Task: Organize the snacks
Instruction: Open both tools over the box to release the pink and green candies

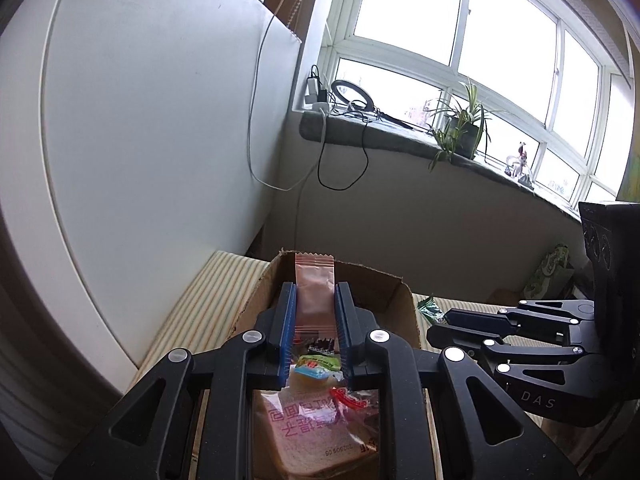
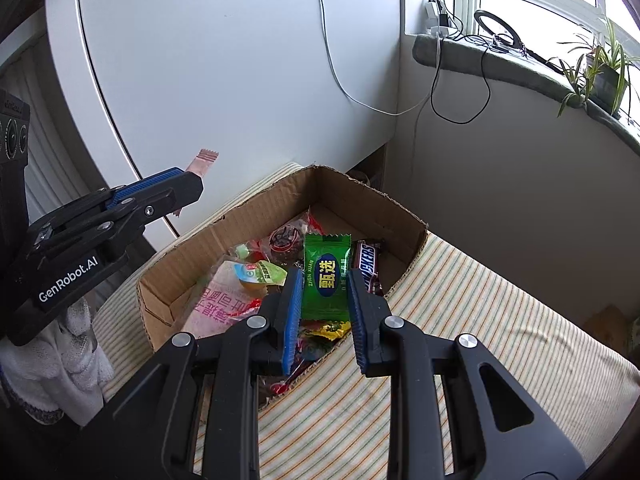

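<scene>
A pink snack packet point(image 1: 314, 294) stands upright between the blue pads of my left gripper point(image 1: 315, 300), which is shut on it above the cardboard box point(image 1: 384, 288). From the right wrist view the same left gripper point(image 2: 192, 186) hovers left of the box with the pink packet point(image 2: 202, 164) sticking out of its tip. My right gripper point(image 2: 324, 292) is shut on a green snack packet point(image 2: 326, 280), held over the cardboard box point(image 2: 248, 216). In the left wrist view the right gripper point(image 1: 436, 330) holds the green packet point(image 1: 430, 308) at the box's right side.
The box holds several snacks: a Snickers bar point(image 2: 368, 266), a jelly cup point(image 2: 256, 276), a pink-printed bread bag point(image 2: 220, 308). It rests on a striped cushion point(image 2: 460, 340). A white cabinet point(image 2: 220, 60), dangling cables point(image 2: 460, 92) and a windowsill with a plant point(image 2: 600, 68) lie behind.
</scene>
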Demonstrator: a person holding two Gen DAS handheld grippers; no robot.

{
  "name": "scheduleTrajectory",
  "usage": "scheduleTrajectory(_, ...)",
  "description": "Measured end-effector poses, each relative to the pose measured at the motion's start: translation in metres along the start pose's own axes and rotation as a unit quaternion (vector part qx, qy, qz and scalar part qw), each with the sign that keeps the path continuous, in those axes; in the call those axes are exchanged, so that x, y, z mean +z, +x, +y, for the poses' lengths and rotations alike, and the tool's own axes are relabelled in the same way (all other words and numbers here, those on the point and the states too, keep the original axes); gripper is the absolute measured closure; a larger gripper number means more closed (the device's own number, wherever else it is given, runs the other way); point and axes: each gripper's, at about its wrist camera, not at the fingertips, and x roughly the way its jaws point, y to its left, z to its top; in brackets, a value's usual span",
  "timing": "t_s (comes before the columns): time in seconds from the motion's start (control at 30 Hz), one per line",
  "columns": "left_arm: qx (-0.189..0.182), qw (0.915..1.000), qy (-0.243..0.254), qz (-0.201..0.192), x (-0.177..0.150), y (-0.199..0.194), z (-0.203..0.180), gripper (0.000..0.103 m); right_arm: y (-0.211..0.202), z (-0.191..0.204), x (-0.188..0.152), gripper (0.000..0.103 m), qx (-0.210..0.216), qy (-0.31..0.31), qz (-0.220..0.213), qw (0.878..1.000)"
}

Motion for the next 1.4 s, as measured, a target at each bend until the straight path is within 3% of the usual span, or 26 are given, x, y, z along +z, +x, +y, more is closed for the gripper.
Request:
scheduleTrajectory(0.4, 0.014, 0.9988, 0.022, 0.041, -0.007, 0.035, -0.005, 0.085, 0.044, -0.008, 0.002, 0.079, -0.002, 0.019, 0.03, 0.999)
scheduleTrajectory(1.0, 0.014, 0.999, 0.017, 0.04, -0.008, 0.031, -0.003, 0.084, 0.037, -0.004, -0.003, 0.077, -0.007, 0.014, 0.03, 0.999)
scheduleTrajectory(1.1, 0.016, 0.9991, 0.014, 0.038, -0.007, 0.03, -0.001, 0.08, 0.035, -0.004, -0.003, 0.06, -0.01, 0.014, 0.025, 1.0)
scheduleTrajectory(1.3, 0.018, 0.9993, 0.011, 0.032, -0.006, 0.026, 0.002, 0.077, 0.03, -0.004, -0.005, 0.058, -0.014, 0.012, 0.021, 1.0)
scheduleTrajectory(1.4, 0.017, 0.9994, 0.009, 0.03, -0.007, 0.024, 0.003, 0.076, 0.025, -0.003, -0.006, 0.048, -0.021, 0.01, 0.014, 1.0)
